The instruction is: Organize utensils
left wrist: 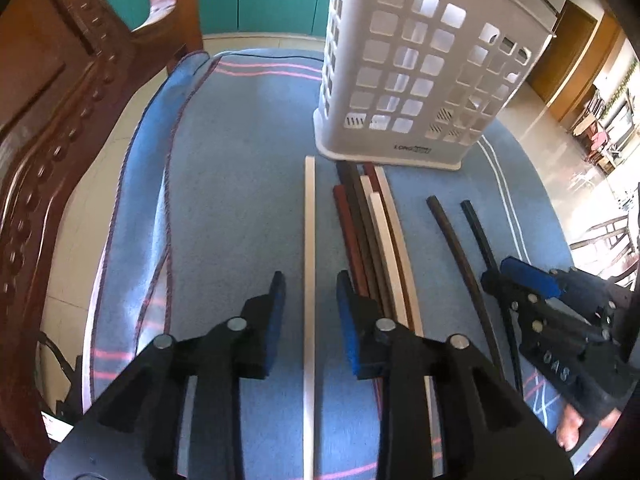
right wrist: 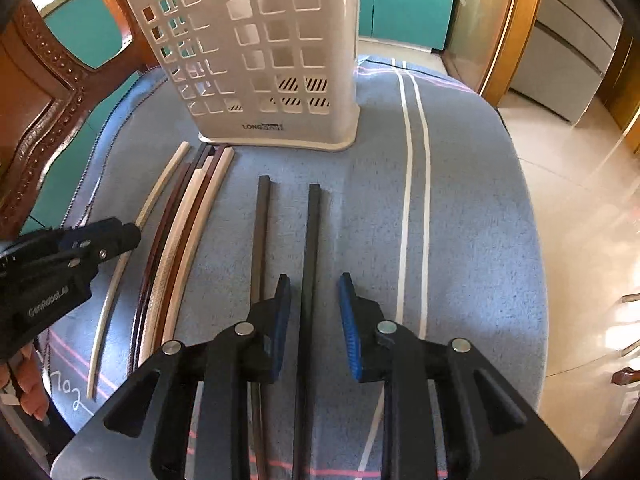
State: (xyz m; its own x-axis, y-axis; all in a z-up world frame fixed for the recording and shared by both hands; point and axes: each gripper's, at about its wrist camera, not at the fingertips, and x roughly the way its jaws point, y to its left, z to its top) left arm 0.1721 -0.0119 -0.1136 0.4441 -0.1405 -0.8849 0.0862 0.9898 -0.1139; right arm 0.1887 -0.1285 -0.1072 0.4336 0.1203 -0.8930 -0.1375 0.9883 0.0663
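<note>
Blue cloth (left wrist: pixel 240 184) on table; white basket (left wrist: pixel 420 72), contents unseen. Left gripper (left wrist: pixel 310 320) spread astride white chopstick (left wrist: pixel 309 240); right gripper (right wrist: pixel 312 320) spread astride black chopstick (right wrist: pixel 312 240).

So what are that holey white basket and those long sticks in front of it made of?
The white perforated basket looks like moulded plastic: smooth matte walls, crisp square cut-outs, a printed logo. The single cream chopstick seems plastic or pale wood; its even, grainless colour leaves that open. The two dark square-ended chopsticks look like lacquered wood or plastic, with a faint sheen. The blue cloth under them is a woven, fuzzy fabric.
</note>
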